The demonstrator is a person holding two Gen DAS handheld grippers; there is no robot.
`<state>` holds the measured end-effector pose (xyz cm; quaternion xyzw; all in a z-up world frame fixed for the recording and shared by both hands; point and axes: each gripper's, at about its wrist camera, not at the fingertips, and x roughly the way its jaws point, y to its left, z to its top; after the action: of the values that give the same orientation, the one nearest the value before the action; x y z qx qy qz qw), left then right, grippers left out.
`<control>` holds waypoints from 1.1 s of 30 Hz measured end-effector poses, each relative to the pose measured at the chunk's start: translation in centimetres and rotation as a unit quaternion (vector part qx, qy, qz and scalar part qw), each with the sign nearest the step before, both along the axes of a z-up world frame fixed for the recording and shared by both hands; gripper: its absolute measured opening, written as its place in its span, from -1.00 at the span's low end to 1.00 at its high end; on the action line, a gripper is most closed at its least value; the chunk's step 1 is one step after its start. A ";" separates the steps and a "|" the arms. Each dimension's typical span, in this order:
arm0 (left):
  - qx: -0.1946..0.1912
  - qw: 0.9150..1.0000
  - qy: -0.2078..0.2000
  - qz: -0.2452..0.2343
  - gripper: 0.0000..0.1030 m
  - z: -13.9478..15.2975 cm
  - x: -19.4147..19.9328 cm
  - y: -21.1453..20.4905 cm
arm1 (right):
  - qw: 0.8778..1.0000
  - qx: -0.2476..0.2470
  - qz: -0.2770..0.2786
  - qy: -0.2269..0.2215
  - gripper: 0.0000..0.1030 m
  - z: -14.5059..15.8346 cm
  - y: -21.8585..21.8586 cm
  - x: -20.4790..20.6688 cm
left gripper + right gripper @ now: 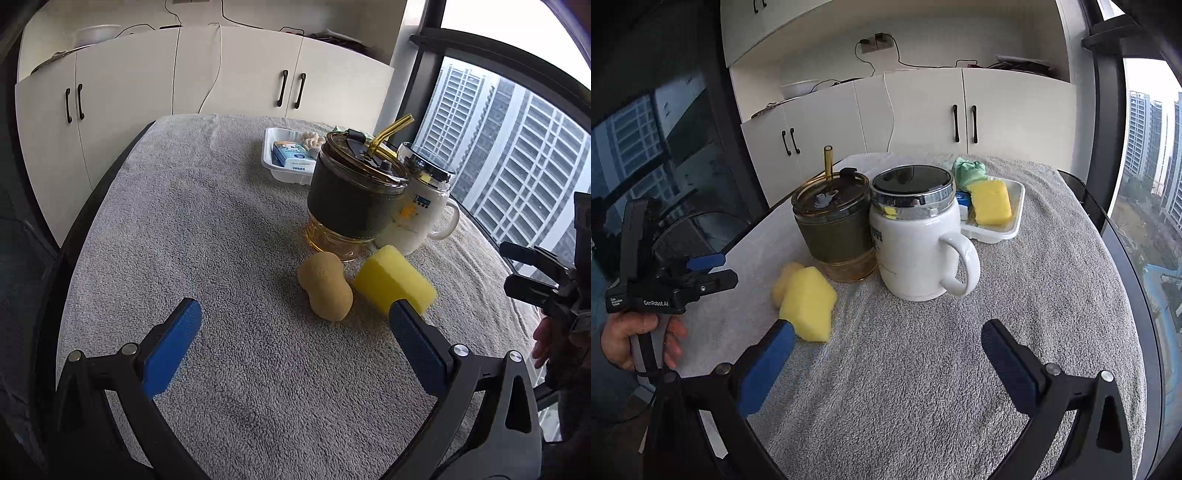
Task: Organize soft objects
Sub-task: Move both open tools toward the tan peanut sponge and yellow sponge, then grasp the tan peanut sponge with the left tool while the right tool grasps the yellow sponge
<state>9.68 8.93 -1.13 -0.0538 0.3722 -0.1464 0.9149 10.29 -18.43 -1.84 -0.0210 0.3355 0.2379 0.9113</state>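
Hovering near the yellow sponge and tan sponge, both claws (left, right) gape apart, empty, above the worktop.

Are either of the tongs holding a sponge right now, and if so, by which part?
Nothing is held. The left tongs and right tongs are both open over the towel, with the yellow sponge and tan sponge lying free.

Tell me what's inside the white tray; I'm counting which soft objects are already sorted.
White tray holds a yellow sponge, a blue-and-white carton and a knobbly beige piece. The mug and tumbler hide the rest.
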 end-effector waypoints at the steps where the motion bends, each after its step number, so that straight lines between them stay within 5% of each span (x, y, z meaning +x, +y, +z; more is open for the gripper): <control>1: -0.001 1.000 0.002 -0.001 1.00 -0.2 -0.3 -0.2 | 1.000 0.002 0.004 0.002 1.00 -0.2 0.5 -0.1; 14: 0.019 0.999 0.016 -0.032 1.00 -1.4 0.6 -2.1 | 0.998 -0.047 0.049 0.018 0.95 -4.1 7.3 1.4; 33: 0.027 0.997 0.049 -0.050 1.00 -2.5 3.4 -3.8 | 0.995 -0.071 0.048 0.053 -0.04 -6.3 9.1 5.1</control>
<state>13.11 5.15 -3.68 -0.0172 0.4225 -0.1785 0.8885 15.40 -9.33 -8.13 -0.0890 0.3980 0.2581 0.8758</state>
